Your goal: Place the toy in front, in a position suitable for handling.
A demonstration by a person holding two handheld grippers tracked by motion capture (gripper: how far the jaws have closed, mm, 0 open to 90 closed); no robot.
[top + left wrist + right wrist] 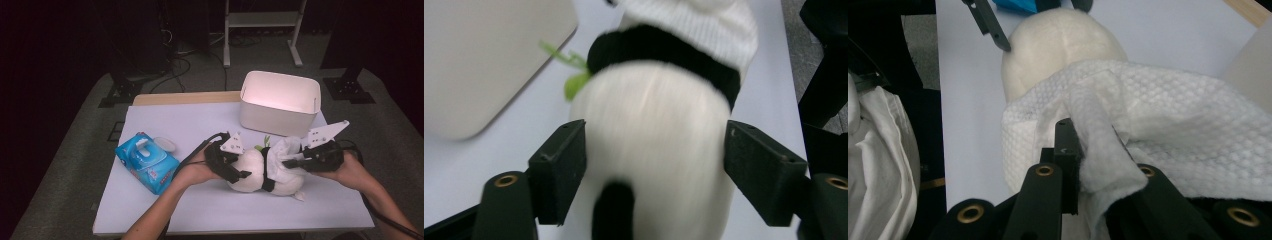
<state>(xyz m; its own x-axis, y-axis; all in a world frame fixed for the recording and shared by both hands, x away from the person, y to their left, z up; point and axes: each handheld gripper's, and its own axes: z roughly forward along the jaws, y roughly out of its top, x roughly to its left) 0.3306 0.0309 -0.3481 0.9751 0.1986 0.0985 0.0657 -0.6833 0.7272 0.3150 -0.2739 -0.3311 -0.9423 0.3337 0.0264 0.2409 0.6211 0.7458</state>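
Left tool (239,172) lies level, jaws wide, flanking the plush panda (260,172) on the worktop (200,200). Right tool (292,162), level, pinches a white wipe (287,150) over the panda. No legible writing.

A blue wipes pack (146,162) lies at the table's (165,212) left. A white bin (280,102) stands at the far edge, a white frame (262,20) behind.

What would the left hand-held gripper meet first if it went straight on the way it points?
The plush panda: its white rounded end already sits between the left hand-held gripper's open jaws, so it would probably press into it at once.
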